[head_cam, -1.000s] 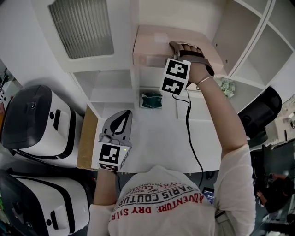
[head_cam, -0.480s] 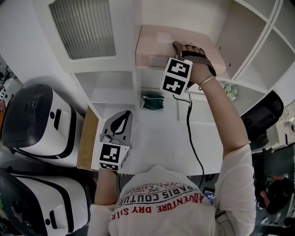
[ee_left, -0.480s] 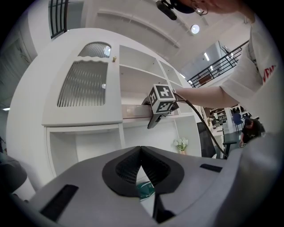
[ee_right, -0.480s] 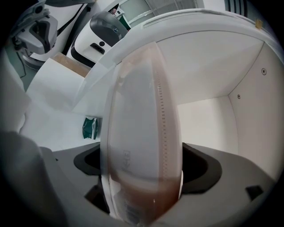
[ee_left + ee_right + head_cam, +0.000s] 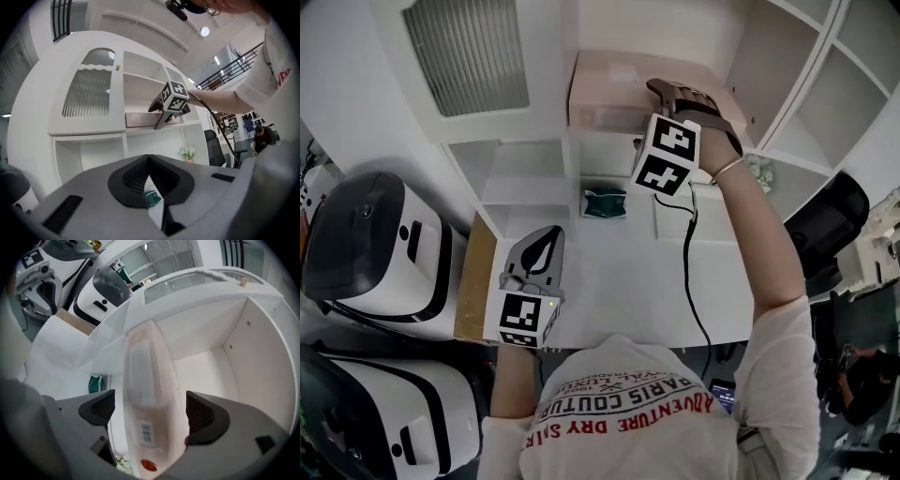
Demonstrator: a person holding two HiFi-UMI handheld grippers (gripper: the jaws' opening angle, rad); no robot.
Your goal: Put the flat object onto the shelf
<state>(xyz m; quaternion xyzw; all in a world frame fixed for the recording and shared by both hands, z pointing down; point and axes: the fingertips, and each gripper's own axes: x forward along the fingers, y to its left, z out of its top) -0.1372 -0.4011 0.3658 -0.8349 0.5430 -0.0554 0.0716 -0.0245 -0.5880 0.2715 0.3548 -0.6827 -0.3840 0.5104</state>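
Note:
The flat object is a pale pink box (image 5: 607,92) lying on an upper shelf (image 5: 609,141) of the white unit, also visible as the box (image 5: 149,390) in the right gripper view and the box (image 5: 139,119) in the left gripper view. My right gripper (image 5: 667,94) is raised to it and open. Its jaws stand wide on either side of the box's near end, and the right gripper (image 5: 150,408) pads do not press on it. My left gripper (image 5: 551,236) hangs low over the white desk, shut and empty; in its own view the left gripper (image 5: 149,161) has its jaws together.
A green packet (image 5: 606,202) lies on the desk (image 5: 619,281) below the shelf. A small plant (image 5: 759,174) sits in a right-hand compartment. Two white and black machines (image 5: 384,248) stand at the left, beside a wooden board (image 5: 472,281). A black chair (image 5: 821,225) is at the right.
The right gripper has let go of the box, its jaws now standing apart, and its marker cube has come back a little towards me. The box stays on the shelf. The left gripper is still.

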